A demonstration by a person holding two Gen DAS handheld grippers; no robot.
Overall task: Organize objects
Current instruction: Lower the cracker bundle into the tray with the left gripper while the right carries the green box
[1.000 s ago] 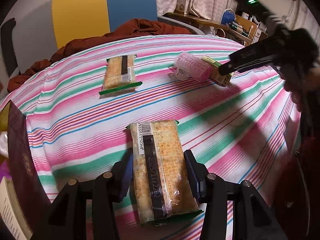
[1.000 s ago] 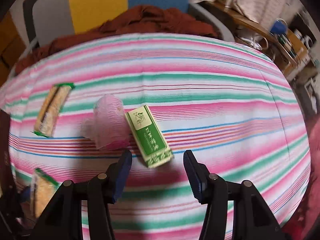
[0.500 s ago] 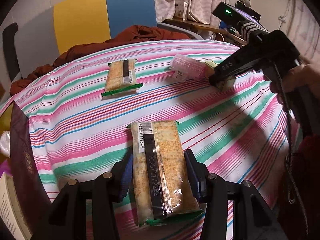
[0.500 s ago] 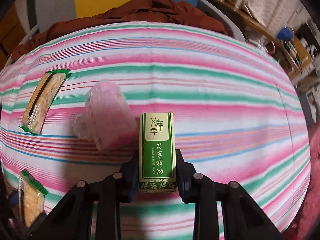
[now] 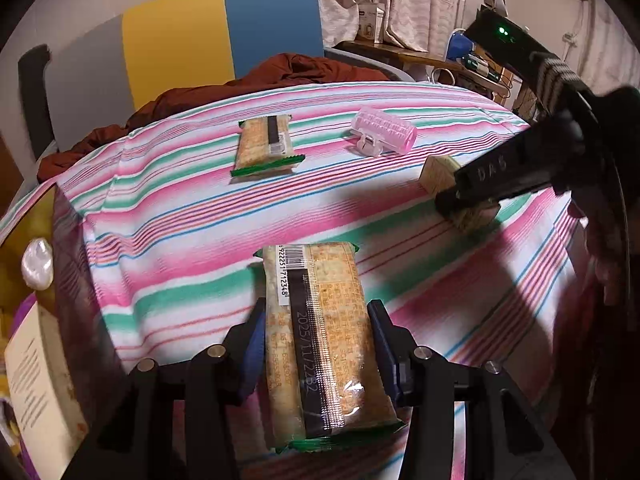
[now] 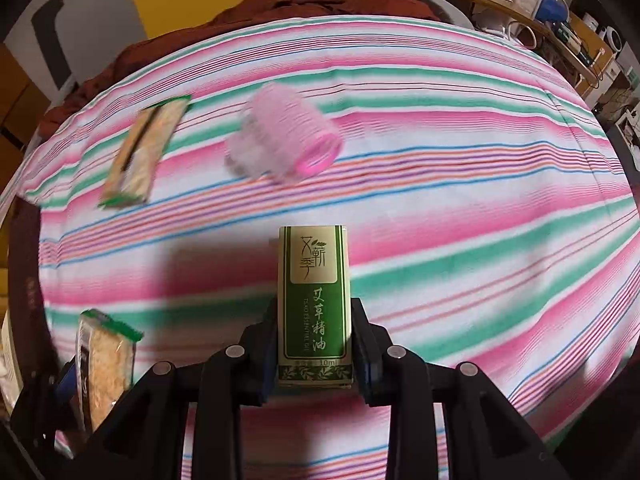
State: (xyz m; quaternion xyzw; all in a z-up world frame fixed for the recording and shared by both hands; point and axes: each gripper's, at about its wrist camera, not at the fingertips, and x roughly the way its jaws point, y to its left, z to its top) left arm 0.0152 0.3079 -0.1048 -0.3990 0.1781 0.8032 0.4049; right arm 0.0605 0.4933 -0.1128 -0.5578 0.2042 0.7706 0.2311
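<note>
My left gripper (image 5: 316, 332) is shut on a long cracker packet (image 5: 332, 280) with a dark date strip, held low over the striped cloth (image 5: 180, 216). My right gripper (image 6: 315, 332) is shut on a small green essential-oil box (image 6: 314, 272), gripped by its long sides. From the left wrist view that box (image 5: 440, 172) shows at the right, just above the cloth. A second cracker packet (image 5: 266, 146) and a pink hair roller (image 5: 384, 134) lie farther back on the cloth. The right wrist view shows the roller (image 6: 286, 136) beyond the box.
A brown garment (image 5: 288, 72) lies at the cloth's far edge before a yellow and blue chair back (image 5: 224, 28). A dark red booklet (image 5: 68, 264) and papers stand at the left edge. A cluttered desk (image 5: 472, 60) is at the back right.
The right gripper closed on the green box and drew it away from the pink roller, toward the front. The left gripper kept its hold on the cracker packet and hardly shifted.
</note>
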